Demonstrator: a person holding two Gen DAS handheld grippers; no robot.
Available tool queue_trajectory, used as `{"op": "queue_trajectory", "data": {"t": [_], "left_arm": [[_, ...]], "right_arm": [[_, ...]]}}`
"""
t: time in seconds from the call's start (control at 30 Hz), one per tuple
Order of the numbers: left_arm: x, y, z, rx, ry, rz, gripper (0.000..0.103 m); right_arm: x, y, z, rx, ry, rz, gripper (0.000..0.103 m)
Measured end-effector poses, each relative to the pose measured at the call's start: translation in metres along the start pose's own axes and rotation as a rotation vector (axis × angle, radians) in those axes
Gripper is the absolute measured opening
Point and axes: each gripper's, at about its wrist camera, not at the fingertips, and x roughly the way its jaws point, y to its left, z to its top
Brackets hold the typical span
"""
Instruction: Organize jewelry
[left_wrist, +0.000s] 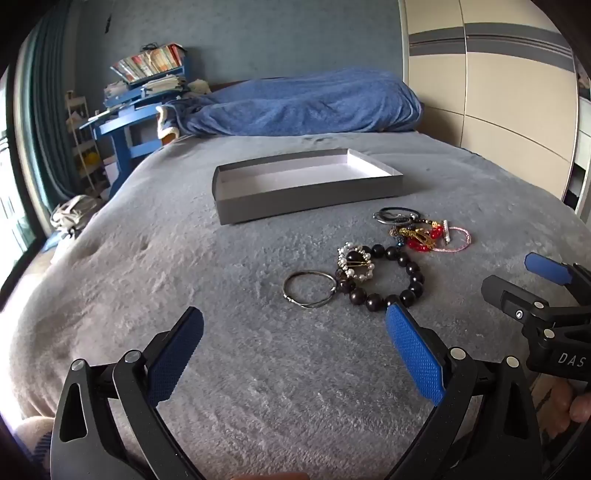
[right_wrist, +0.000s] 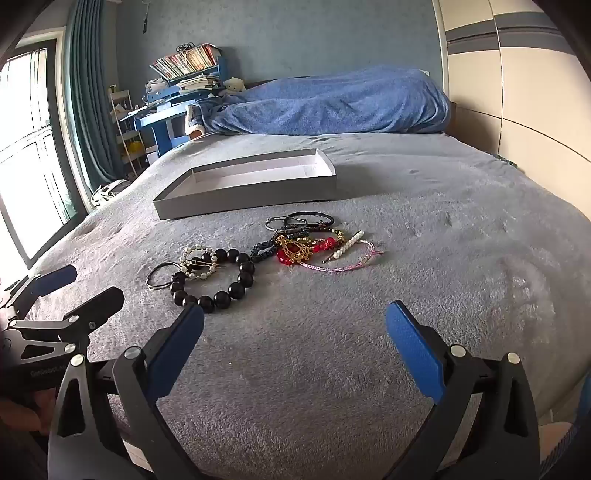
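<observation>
both grippers, left gripper (left_wrist: 295, 354) and right gripper (right_wrist: 295, 354), hover spread wide and hold nothing. just ahead on the blanket (left_wrist: 147, 258) lie a stiff metal ring (left_wrist: 309, 290) and a heavy, slippery bead bracelet (left_wrist: 388, 275); pinch one bead. the tangled pile (right_wrist: 314, 243) looks delicate. the tray (left_wrist: 306, 199) sits beyond.

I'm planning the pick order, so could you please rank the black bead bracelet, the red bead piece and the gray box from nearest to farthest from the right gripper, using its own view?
1. Black bead bracelet, ahead and left of the right gripper, nearly at its left finger.
2. Red bead piece, farther back, near centre.
3. Gray box, farthest, behind the jewelry.
</observation>
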Motion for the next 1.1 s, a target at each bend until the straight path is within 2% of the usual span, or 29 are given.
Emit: {"op": "queue_trajectory", "data": {"t": [0.7,1.1], "left_arm": [[0.0030,-0.0022,-0.0023,-0.005,0.002,0.003,0.098],[-0.0030,-0.0016,-0.0003,0.000,-0.016,-0.044,0.098]], "right_arm": [[0.0001,-0.0007,0.0002,0.001,-0.001,0.001,0.098],[0.0023,-0.0022,0.0011,0.007,-0.003,0.003,0.098]]}}
